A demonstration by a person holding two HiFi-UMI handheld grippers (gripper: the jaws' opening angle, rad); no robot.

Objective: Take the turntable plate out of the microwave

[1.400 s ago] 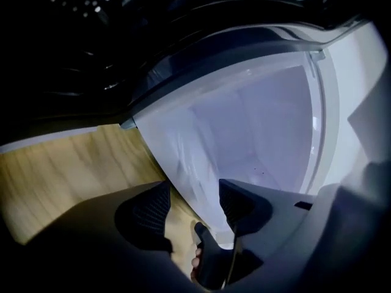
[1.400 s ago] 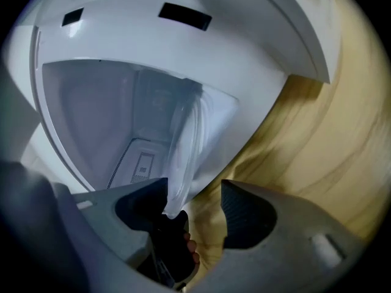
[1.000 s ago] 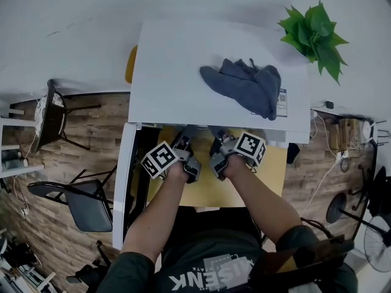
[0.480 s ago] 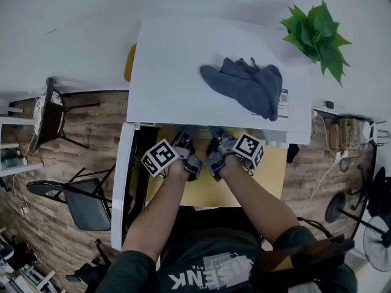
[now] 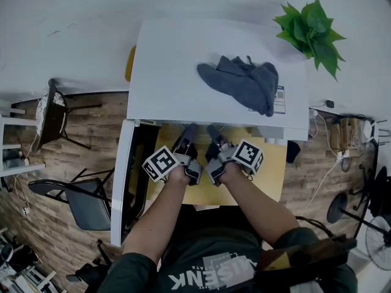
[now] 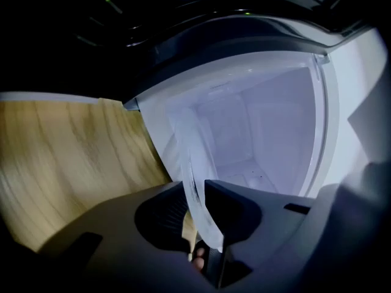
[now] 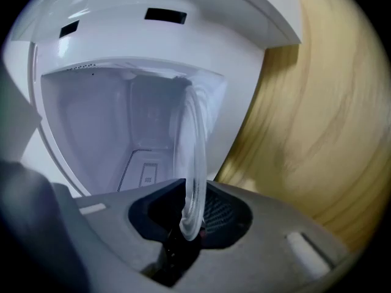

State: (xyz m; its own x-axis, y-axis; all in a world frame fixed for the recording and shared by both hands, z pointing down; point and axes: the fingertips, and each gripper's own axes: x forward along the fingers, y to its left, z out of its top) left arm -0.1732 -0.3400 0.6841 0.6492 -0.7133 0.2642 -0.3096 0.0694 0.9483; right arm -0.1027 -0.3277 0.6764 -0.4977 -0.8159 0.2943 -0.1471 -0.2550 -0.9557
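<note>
The clear glass turntable plate [image 6: 193, 157] stands on edge in the left gripper view, in front of the white microwave cavity [image 6: 269, 127]. My left gripper [image 6: 196, 189] has just been closing, and its pads now press on the plate's rim. The right gripper view shows the same plate [image 7: 194, 133], with my right gripper [image 7: 194, 191], also just closed, clamped on the rim. In the head view both grippers, left [image 5: 187, 137] and right [image 5: 214, 137], reach under the microwave's top [image 5: 177, 72]; the plate is hidden there.
The microwave door [image 5: 121, 182] hangs open at the left. A grey cloth [image 5: 244, 85] lies on the microwave's top, with a green plant [image 5: 311, 32] beside it. The microwave stands on a yellow wooden table [image 5: 272, 170]. Chairs stand on the floor at the left.
Both hands stay at the microwave's mouth. In the head view they sit slightly nearer to me, and a little more of the jaws shows below the microwave's front edge.
</note>
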